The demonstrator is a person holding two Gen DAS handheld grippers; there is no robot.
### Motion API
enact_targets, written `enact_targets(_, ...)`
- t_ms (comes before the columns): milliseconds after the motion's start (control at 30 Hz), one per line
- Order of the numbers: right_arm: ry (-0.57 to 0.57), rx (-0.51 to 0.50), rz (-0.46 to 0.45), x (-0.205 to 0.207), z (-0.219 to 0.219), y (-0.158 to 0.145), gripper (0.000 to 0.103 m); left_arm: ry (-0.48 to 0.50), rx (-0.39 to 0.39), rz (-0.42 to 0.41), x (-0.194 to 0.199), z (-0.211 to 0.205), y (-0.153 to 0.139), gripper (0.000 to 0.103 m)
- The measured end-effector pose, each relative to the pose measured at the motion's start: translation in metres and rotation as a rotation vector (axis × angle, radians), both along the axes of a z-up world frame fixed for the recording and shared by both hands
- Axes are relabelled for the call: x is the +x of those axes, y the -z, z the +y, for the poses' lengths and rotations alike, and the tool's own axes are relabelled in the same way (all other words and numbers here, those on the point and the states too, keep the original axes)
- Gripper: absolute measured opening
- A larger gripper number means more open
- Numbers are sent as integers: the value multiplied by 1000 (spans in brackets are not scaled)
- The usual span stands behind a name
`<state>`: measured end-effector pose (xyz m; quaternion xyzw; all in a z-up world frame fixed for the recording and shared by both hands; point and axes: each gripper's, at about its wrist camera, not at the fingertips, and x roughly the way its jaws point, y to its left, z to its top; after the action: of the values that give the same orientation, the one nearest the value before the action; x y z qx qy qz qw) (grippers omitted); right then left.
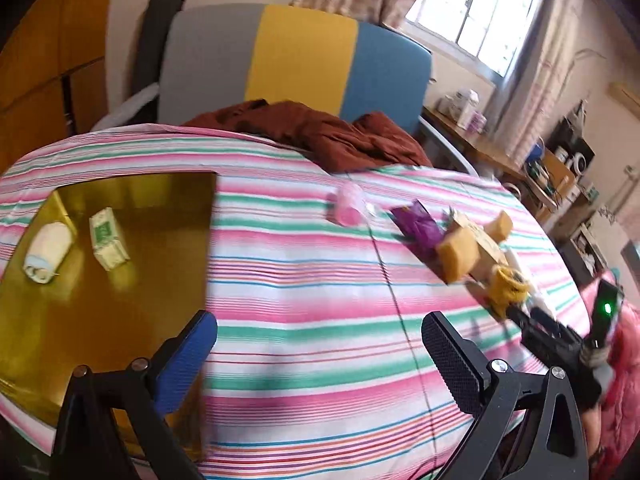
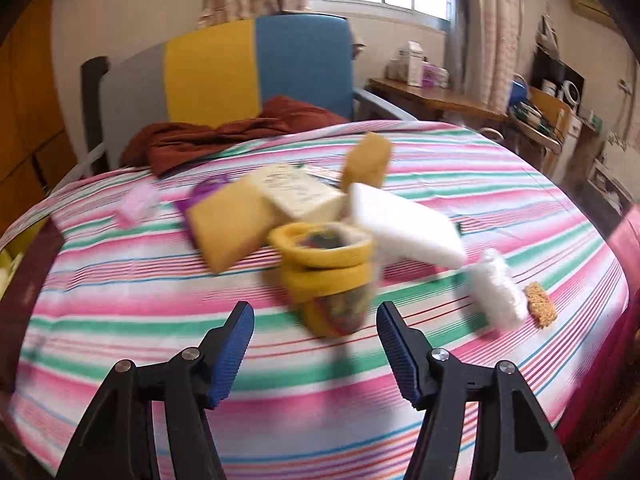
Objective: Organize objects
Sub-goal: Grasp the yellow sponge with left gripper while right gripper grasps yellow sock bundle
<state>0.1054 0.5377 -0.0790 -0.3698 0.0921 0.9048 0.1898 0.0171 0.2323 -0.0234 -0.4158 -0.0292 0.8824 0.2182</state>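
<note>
The objects (image 2: 320,216) lie heaped on the striped table (image 2: 160,304) ahead of my right tool (image 2: 315,342): a tan sponge block (image 2: 228,224), a cream box (image 2: 298,192), a white foam slab (image 2: 404,224) leaning across them, and in front a yellow-rimmed patterned pouch (image 2: 326,276), all blurred. Right of the heap rest a white fluffy piece (image 2: 498,288) and, just beside it, a small brown biscuit-like bar (image 2: 541,305). A pink container (image 2: 136,202) sits apart to the left, a purple item (image 2: 200,196) behind the sponge.

At the table's far edge a rust-red cloth (image 2: 224,136) lies in front of a grey, yellow and blue chair (image 2: 256,68).

On the left side, a gold tray (image 1: 132,280) holds a green-and-white carton (image 1: 107,244) and a white roll (image 1: 46,254), apart from each other.

My left tool (image 1: 320,356) gapes wide with nothing in it. My right tool is partly open and empty, the pouch just beyond its tips.
</note>
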Motion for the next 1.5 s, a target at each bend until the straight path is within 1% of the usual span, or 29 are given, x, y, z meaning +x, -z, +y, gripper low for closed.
enact_targets(67,-16,-17,8,-6,12,6,65,23,-25,0,3,12,4,103)
enact_targets(167,-45,-21,7,-16,13,12,65,44,-57,1,4,27,9,103)
enact_targets(233,-39,-14,-11,-24,15,18,63,61,-69,-3,4,38,12,103)
enact_targets(300,-43,-42,12,-26,18,20,52,77,-84,4,3,48,13,103)
enact_targets(333,-41,-42,17,-27,18,20,49,88,-95,8,3,55,14,103)
enact_targets(400,-50,-46,46,-24,18,20,41,107,-106,17,1,66,14,103)
enact_targets(467,-93,-97,85,-17,16,22,39,131,-112,35,-1,78,15,103)
enact_targets(567,-142,-92,122,-5,8,24,39,191,-124,49,-7,105,18,103)
enact_targets(667,-136,-91,165,9,7,24,39,256,-139,82,-12,133,21,103)
enact_targets(733,-98,-117,189,16,14,27,39,309,-173,132,-15,156,22,103)
enact_targets(833,-60,-164,227,25,23,30,39,400,-266,244,-16,191,26,103)
enact_targets(933,-47,-189,243,26,27,33,39,458,-349,309,-22,219,33,103)
enact_targets(1000,-48,-202,248,26,29,34,39,473,-365,329,-30,234,37,103)
enact_targets(1067,-43,-233,259,28,33,37,39,493,-355,343,-37,247,40,103)
enact_targets(1100,-42,-260,266,28,37,39,39,494,-365,349,-41,254,44,103)
enact_targets(1167,-36,-297,275,28,42,42,39,528,-366,342,-48,265,50,102)
enact_targets(1200,-32,-311,278,29,44,43,39,537,-379,348,-51,269,53,101)
enact_targets(1233,-34,-321,280,29,45,44,39,541,-392,351,-53,272,56,94)
enact_targets(1267,-34,-321,280,28,45,44,39,561,-387,344,-55,275,59,84)
enact_targets(1300,-33,-318,280,28,45,44,39,578,-382,335,-54,276,62,78)
enact_targets(1333,-33,-314,279,28,44,44,39,586,-383,318,-56,276,67,65)
enact_targets(1367,-33,-311,278,28,43,44,39,593,-374,299,-56,276,72,56)
enact_targets(1400,-32,-310,277,28,43,44,39,587,-374,294,-56,274,76,56)
enact_targets(1433,-31,-307,278,28,43,44,39,573,-371,308,-55,271,75,55)
enact_targets(1500,-29,-303,280,28,42,44,39,554,-339,338,-53,264,69,54)
